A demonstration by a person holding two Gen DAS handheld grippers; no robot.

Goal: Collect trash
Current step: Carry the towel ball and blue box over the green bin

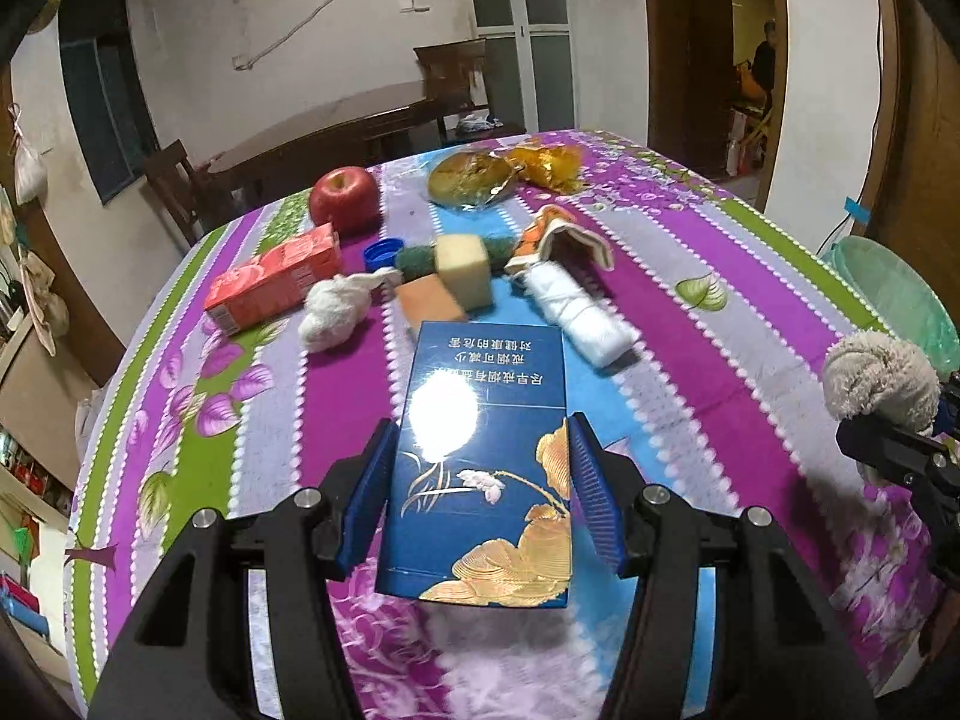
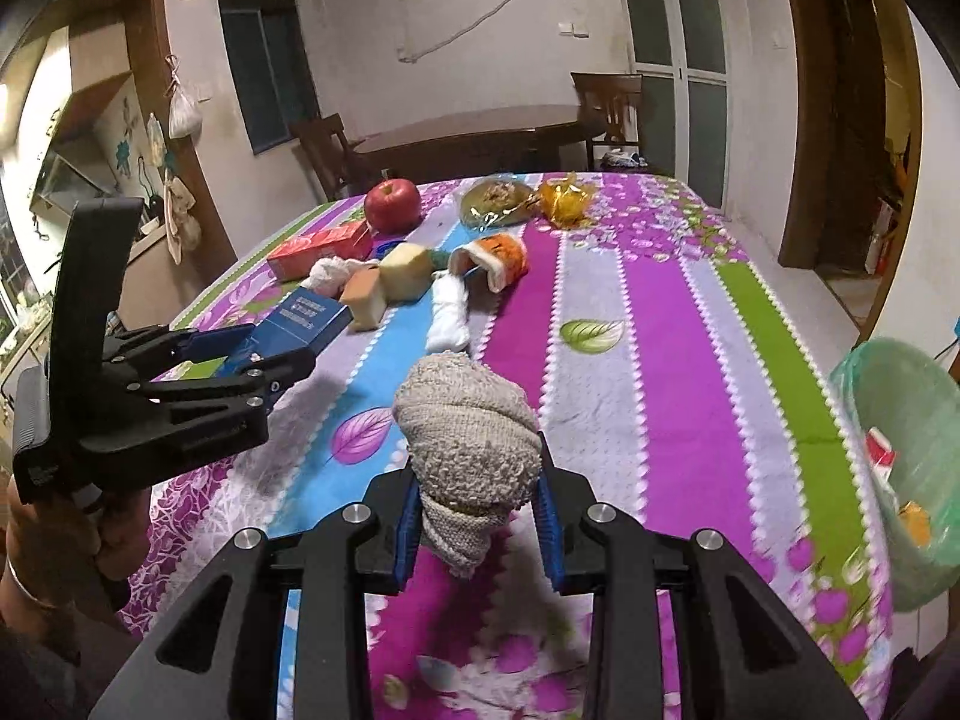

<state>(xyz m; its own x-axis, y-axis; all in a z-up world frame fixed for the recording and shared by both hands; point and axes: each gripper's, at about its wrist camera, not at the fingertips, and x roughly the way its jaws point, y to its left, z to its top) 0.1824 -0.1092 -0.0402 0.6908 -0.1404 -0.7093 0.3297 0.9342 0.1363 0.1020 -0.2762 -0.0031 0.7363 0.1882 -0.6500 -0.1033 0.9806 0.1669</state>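
A blue cigarette box (image 1: 480, 462) sits clamped between the left gripper (image 1: 477, 492) pads, lifted above the striped tablecloth (image 1: 690, 312). The right gripper (image 2: 477, 516) squeezes a balled grey sock (image 2: 471, 438). A green-lined bin (image 2: 900, 468) stands past the table's right edge; an apple (image 1: 345, 199) and sponges (image 1: 462, 270) lie farther back.

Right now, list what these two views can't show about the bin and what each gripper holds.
- Bin: right view, frame edge crops it and blur smears it; contents unreadable beyond red and orange scraps.
- Blue box: left view, left gripper pads cover its sides; glare hides part of its face.
- Rolled cloth: right view, right gripper hides its lower end.
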